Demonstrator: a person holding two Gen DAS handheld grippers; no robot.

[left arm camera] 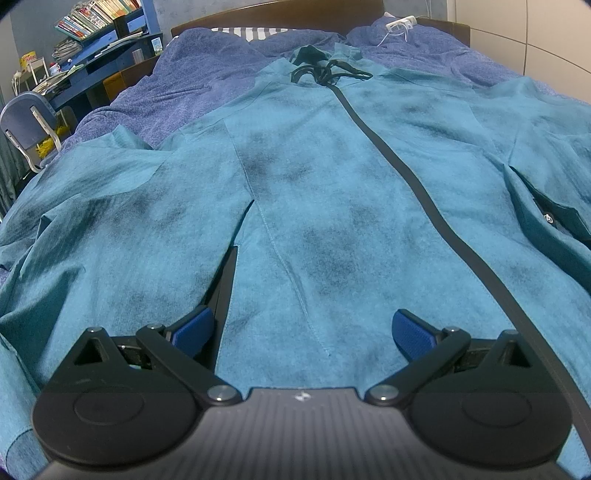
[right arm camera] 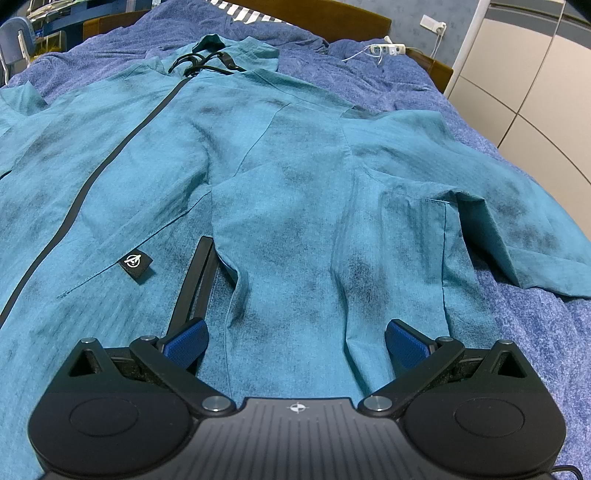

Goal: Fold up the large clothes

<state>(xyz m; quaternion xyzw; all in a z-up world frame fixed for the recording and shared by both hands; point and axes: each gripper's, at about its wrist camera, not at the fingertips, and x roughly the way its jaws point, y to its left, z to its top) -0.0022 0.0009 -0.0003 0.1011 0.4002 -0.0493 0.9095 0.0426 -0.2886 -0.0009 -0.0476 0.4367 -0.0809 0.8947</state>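
A large teal zip jacket (left arm camera: 314,192) lies spread face up on the bed, hood and black drawstrings (left arm camera: 325,72) at the far end, sleeves out to both sides. My left gripper (left arm camera: 303,332) is open, low over the jacket's hem left of the black zipper (left arm camera: 424,177); jacket fabric lies between its blue pads (left arm camera: 192,328). My right gripper (right arm camera: 295,339) is open over the jacket's (right arm camera: 295,192) hem right of the zipper (right arm camera: 92,177), near a small black logo tab (right arm camera: 136,263). Fabric lies between its pads (right arm camera: 184,341). No pinch on the cloth shows.
A blue-purple blanket (left arm camera: 207,85) covers the bed (right arm camera: 524,317). The brown headboard (right arm camera: 332,14) is at the far end, a white power strip (right arm camera: 384,48) beside it. A blue desk with books (left arm camera: 99,40) and a chair (left arm camera: 29,125) stand left. A white wardrobe (right arm camera: 524,81) stands right.
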